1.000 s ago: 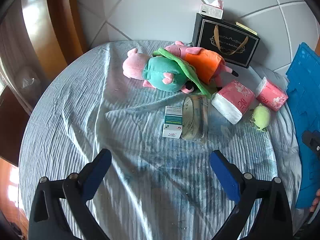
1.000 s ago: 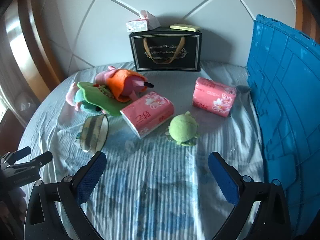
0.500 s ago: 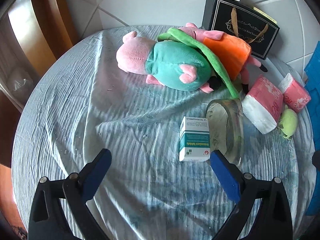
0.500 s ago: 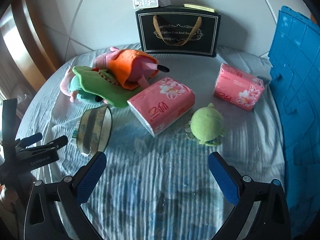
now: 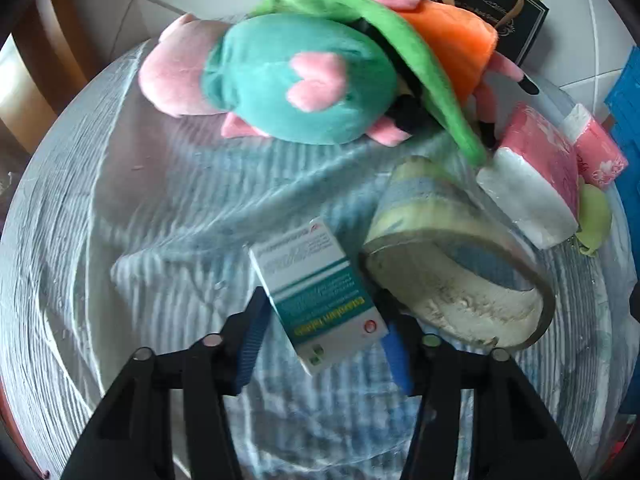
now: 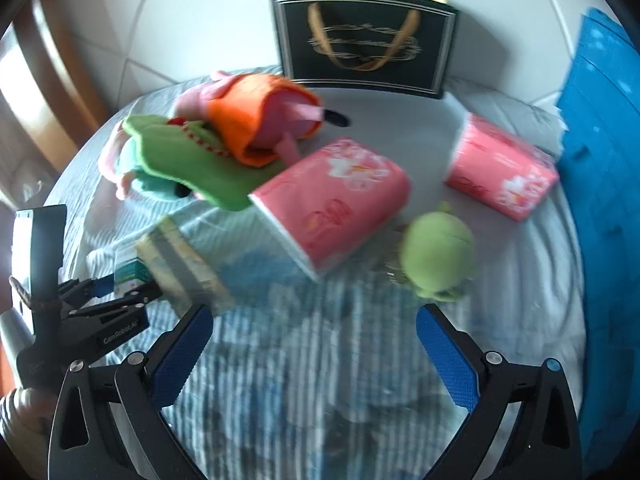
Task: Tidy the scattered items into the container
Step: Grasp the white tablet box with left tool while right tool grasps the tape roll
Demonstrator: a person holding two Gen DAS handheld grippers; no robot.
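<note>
My left gripper [image 5: 322, 344] is shut on a white and teal medicine box [image 5: 320, 296], which tilts between the blue pads; it also shows in the right wrist view [image 6: 130, 272]. A tape roll [image 5: 452, 264] lies right beside the box. My right gripper [image 6: 314, 354] is open and empty above the bedsheet, short of a pink tissue pack [image 6: 332, 200] and a green plush toy [image 6: 438, 250]. A second tissue pack [image 6: 500, 172] lies by the blue container [image 6: 604, 184] at the right.
Stacked plush pigs in teal [image 5: 288, 80] and orange [image 6: 256, 120] with a green plush piece lie at the back. A black gift bag [image 6: 364, 40] stands against the tiled wall. The striped sheet [image 6: 320, 380] covers the surface.
My left gripper moved forward and closed on the medicine box, which now tilts. My right gripper moved closer to the tissue pack and green toy, staying open.
</note>
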